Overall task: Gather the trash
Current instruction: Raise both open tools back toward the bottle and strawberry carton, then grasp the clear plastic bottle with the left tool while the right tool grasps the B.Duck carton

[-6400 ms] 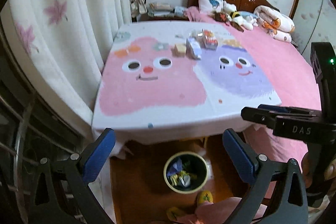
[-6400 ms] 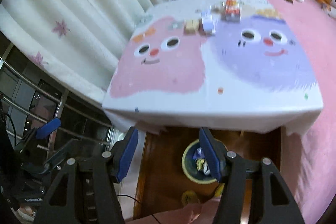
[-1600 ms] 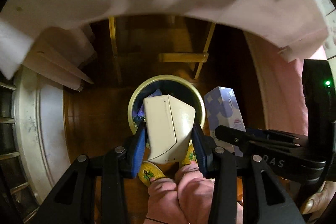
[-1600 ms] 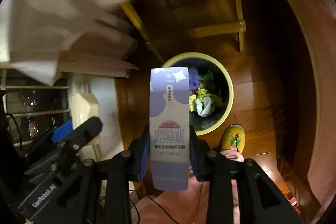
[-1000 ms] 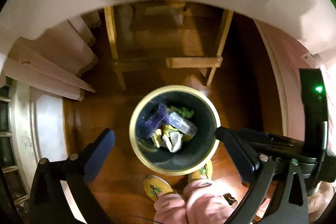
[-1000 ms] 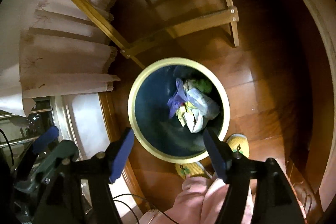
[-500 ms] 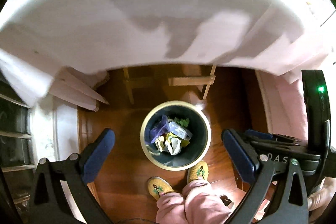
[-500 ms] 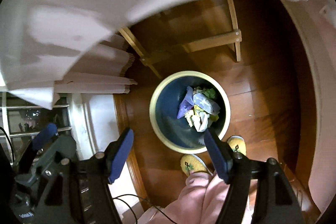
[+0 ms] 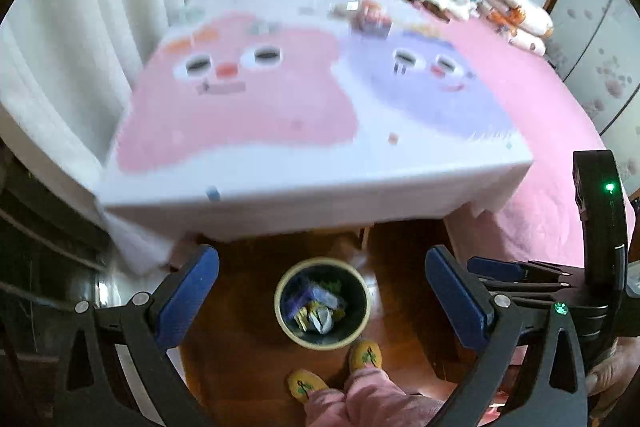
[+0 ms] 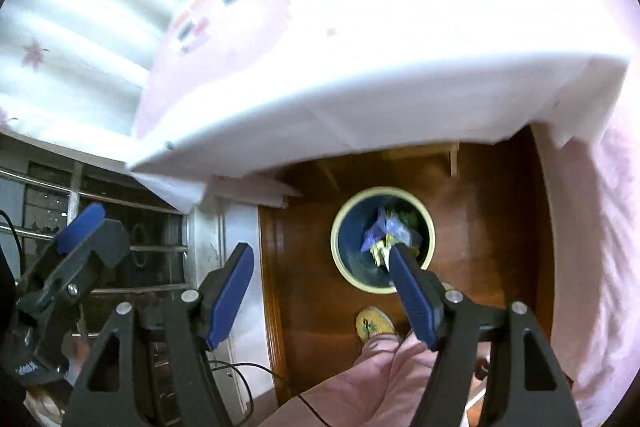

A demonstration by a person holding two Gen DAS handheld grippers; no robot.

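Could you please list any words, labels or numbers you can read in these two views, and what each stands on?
None can be read.
Left tool body: small pale lettering, too blurred to read.
Items on the table: any print is smeared by motion blur.
Wrappers in the bin: too small to read.

The floor [image 9: 240, 347] is showing as glossy polished wood. A soft matt cloth [image 9: 280, 115] is covering the table. Crumpled shiny wrappers [image 9: 316, 307] are lying in the smooth bin [image 9: 288, 323]. The blue pads [image 9: 188, 301] are looking matt and rubbery against black plastic.
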